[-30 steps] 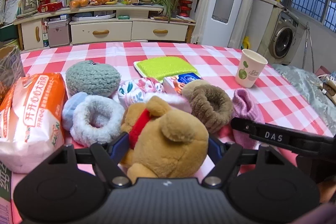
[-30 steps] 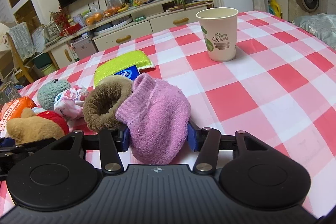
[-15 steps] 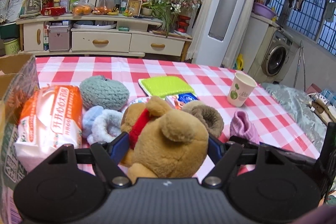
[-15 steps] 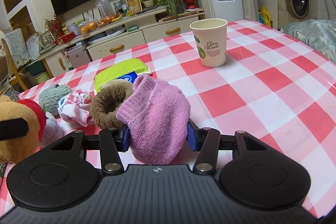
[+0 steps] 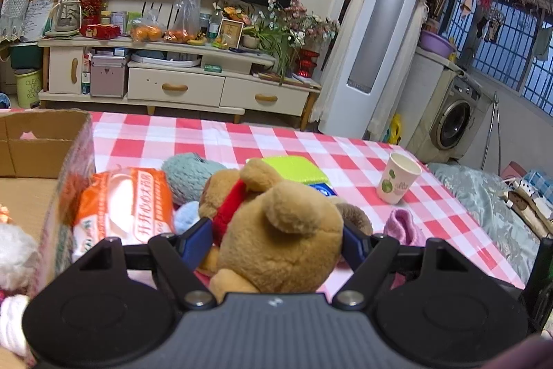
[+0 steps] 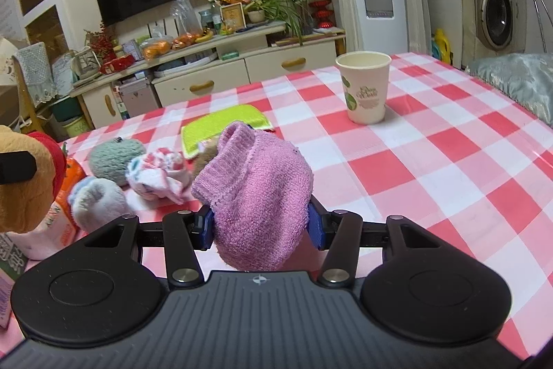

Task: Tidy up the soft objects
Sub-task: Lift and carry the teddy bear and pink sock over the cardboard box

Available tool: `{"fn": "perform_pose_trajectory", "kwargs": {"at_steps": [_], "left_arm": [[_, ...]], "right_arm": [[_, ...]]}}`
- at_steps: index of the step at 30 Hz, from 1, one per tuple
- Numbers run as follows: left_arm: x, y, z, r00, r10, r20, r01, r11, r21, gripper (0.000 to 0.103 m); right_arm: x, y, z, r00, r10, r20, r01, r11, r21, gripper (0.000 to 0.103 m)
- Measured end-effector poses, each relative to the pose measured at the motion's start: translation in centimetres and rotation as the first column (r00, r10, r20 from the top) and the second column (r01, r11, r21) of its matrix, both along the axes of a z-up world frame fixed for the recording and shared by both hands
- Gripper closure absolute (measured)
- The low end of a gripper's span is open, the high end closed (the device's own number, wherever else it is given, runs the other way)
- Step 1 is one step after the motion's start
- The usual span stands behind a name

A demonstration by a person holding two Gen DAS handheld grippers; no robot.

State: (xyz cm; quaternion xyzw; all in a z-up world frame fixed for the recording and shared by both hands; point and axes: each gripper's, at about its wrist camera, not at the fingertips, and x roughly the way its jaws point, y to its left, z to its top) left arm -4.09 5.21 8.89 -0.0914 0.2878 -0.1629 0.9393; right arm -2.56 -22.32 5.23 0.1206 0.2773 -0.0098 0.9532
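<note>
Soft brown plush bear with red scarf (image 5: 276, 230) is sitting clamped in my left gripper (image 5: 276, 242) above the checked tablecloth (image 6: 432, 168), while my right gripper (image 6: 259, 227) is squeezing a pink knitted sock (image 6: 255, 189).

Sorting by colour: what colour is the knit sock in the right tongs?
Pink-lilac. The knit sock shows best in the right wrist view.

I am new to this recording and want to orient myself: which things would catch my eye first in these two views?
The brown teddy bear fills the middle of the left wrist view, clamped in the left gripper, with a cardboard box at the left edge. In the right wrist view, the right gripper holds a pink knitted sock above the red checked tablecloth, where a paper cup stands.
</note>
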Motion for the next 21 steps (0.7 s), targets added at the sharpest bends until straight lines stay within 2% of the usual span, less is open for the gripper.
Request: {"fn": "perform_pose_trajectory", "kwargs": {"at_steps": [9,21], "left_arm": [[-0.6,2.8,1.2,0.999,0.034,0.028,-0.033,0.999,-0.034,0.027],[-0.5,7.1,2.0,0.993,0.115,0.039,-0.113,0.992,-0.059,0.027]], "right_arm": [[-0.9,1.4,0.6,0.997,0.068,0.03,-0.067,0.997,-0.043,0.04],[1.2,4.9,2.7,0.977,0.204,0.055,-0.2,0.977,-0.073,0.04]]}}
